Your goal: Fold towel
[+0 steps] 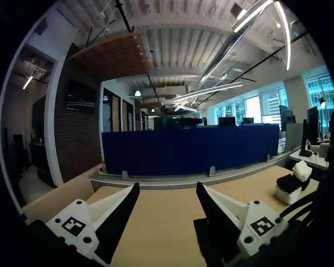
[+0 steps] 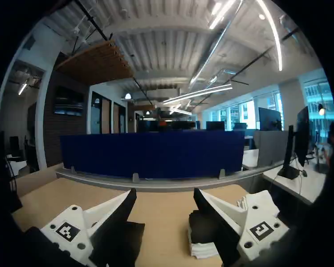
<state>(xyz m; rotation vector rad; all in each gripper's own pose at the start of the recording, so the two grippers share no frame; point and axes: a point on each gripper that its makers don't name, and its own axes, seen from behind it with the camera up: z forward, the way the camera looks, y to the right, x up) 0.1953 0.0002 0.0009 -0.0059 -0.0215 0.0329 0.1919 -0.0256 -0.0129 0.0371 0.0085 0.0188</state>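
Reading the left gripper view first, we find the left gripper (image 1: 167, 186) held above the wooden desk (image 1: 167, 227), on the near side of the blue partition (image 1: 189, 149) that runs along the desk's far edge. Its two fingers stand wide apart with bare desktop showing between them; they grip nothing. We locate the task item, a towel stack (image 1: 292, 183) of folded black and white layers, on the same desk. It sits on the near side of the partition, toward the partition end closest to the windows (image 1: 274, 100), well apart from this gripper. In the right gripper view, the right gripper (image 2: 164, 191) is likewise spread wide and holds nothing, facing the partition (image 2: 153, 153) across the desk (image 2: 167, 218). The towel stack (image 2: 199, 248), black on white, lies partly hidden behind one finger; we cannot tell whether that finger touches it. A flat black cloth (image 2: 136, 236) lies by the other finger, farther along the partition from the stack.
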